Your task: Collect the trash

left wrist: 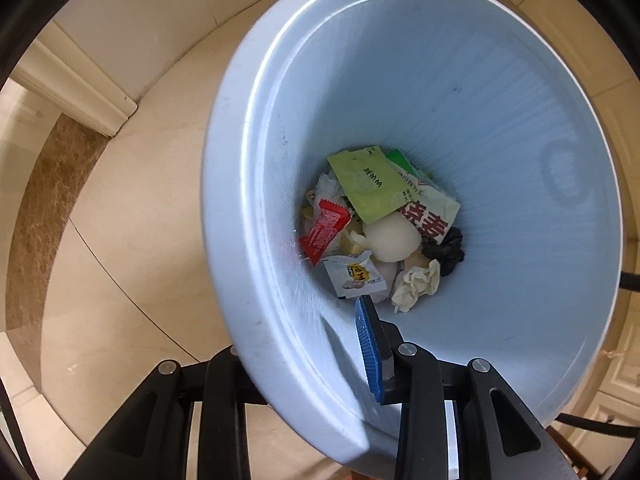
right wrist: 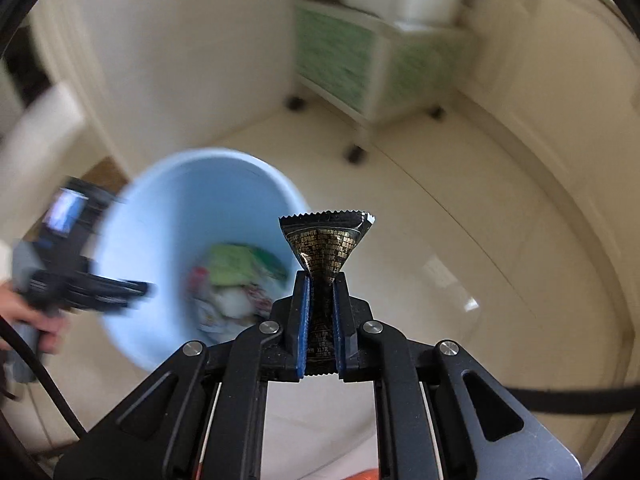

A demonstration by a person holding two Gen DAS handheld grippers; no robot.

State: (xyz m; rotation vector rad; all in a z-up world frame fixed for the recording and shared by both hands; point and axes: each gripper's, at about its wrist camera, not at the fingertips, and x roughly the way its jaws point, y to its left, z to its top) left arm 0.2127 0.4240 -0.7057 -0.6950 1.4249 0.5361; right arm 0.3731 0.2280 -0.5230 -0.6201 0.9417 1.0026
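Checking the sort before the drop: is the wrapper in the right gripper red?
No, the wrapper pinched in the right gripper is black with gold print.

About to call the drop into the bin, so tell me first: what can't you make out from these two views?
- Left gripper: its outer finger is hidden behind the blue bin wall, left wrist view.
- Trash under the green packet: lower layers are covered by the pile.
- Black wrapper in the right gripper: gold print too small to read; lower part covered by the pads.
- Bin contents in the right wrist view: motion-blurred.
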